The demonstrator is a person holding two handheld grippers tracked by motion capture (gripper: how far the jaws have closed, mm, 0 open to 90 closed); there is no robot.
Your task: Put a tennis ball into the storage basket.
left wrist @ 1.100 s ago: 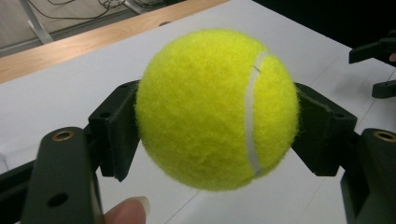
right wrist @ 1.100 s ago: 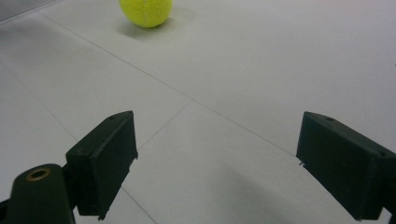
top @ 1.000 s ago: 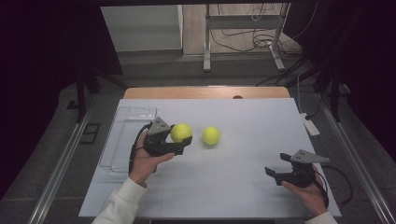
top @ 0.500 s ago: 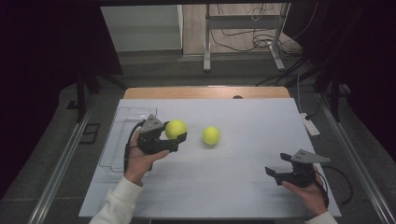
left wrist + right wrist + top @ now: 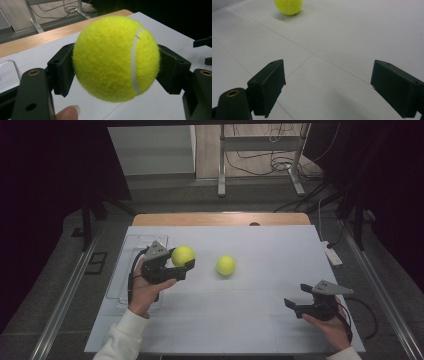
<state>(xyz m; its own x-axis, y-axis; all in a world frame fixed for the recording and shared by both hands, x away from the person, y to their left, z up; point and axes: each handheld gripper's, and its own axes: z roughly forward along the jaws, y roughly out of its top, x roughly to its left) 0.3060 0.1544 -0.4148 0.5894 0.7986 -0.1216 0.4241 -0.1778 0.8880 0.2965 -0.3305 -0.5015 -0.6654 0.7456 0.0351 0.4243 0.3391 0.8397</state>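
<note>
I have my left claw (image 5: 181, 265) clamped on 1 tennis ball (image 5: 183, 255), lifted clear of the table (image 5: 280, 330) near the clear tray (image 5: 118, 285), probably so I can carry it there. A 2nd tennis ball (image 5: 226, 265) sits loose mid-table, well apart from my right claw (image 5: 296, 303), which rests with jaws wide and empty, aimed its way. That's 2 balls, 1 tray

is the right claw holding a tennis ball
No, the right claw stands open over bare table, and the loose tennis ball lies far ahead.
</note>
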